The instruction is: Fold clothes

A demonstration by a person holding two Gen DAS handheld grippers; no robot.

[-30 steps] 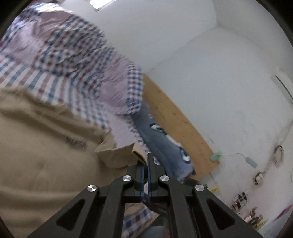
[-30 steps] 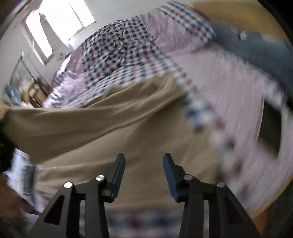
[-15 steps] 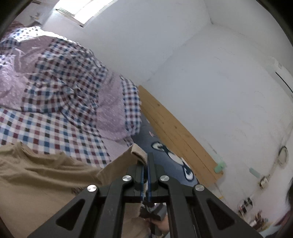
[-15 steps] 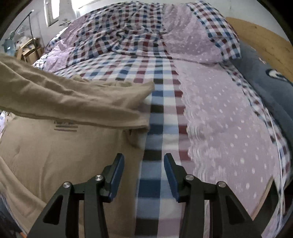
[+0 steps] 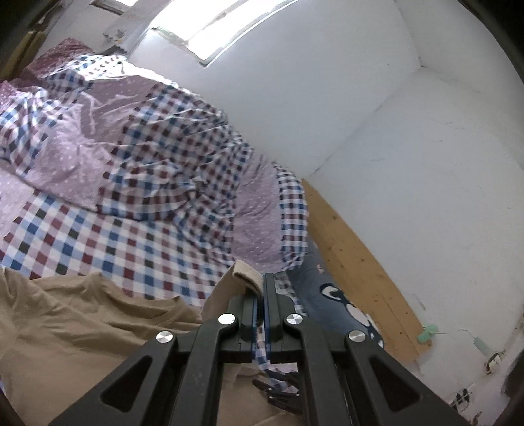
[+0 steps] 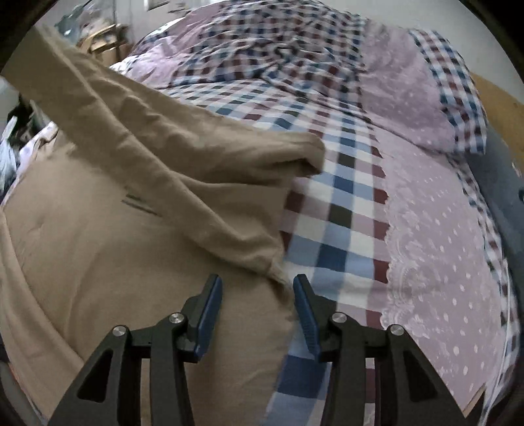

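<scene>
- White walls (image 5: 376, 98) and a bright window (image 5: 209, 29) stand behind the bed.
- A checked bedcover (image 6: 330, 183) in blue, red and white lies over the bed, with a rumpled quilt (image 5: 157, 157) and a purple dotted pillow (image 6: 406, 88) near the head.
- A wooden headboard (image 5: 353, 262) runs along the wall, with a blue cushion (image 5: 330, 304) just beside it.
- My left gripper (image 5: 260, 306) is squeezed tight on a cuff of the tan shirt (image 6: 108, 262).
- The shirt lies spread on the near part of the bed, with one sleeve (image 6: 183, 147) lifted and stretched across it.
- My right gripper (image 6: 257, 314) is wide and holds nothing, just above the shirt's edge.
</scene>
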